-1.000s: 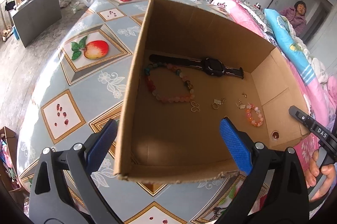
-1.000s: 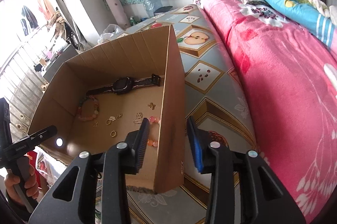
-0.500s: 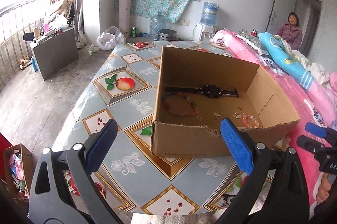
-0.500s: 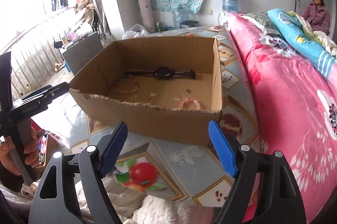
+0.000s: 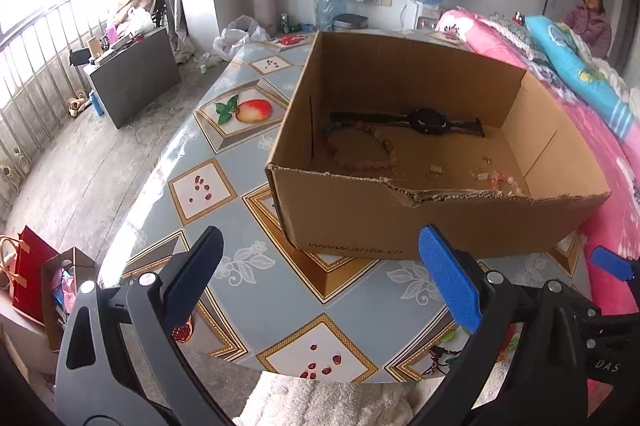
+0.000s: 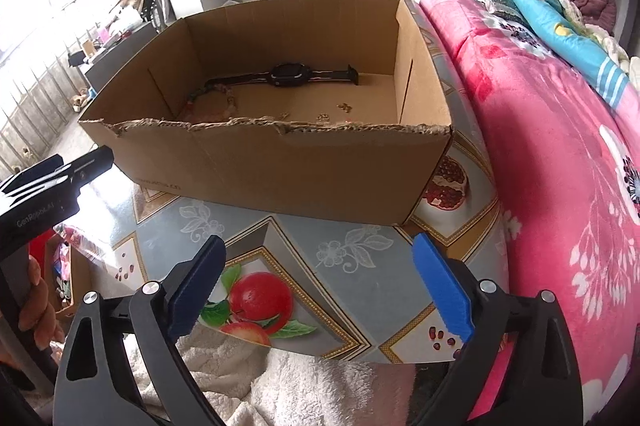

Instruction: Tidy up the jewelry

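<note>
On the fruit-patterned table [image 5: 224, 142], one open cardboard box [image 6: 280, 162] holds the jewelry: black watch [image 5: 428, 121] laid flat along the far wall, strap running side to side, beaded bracelet [image 5: 360, 150] just before it, small gold pieces [image 5: 436, 170] and pink bead bracelet [image 5: 506, 182] toward the near right corner. Left gripper [image 5: 316, 280] and right gripper [image 6: 320, 282] hang short of the box, jaws apart and empty, the right's having just been opening. Step judged: sorting looks finished or paused; any further move calls for reaching over the torn near rim.
</note>
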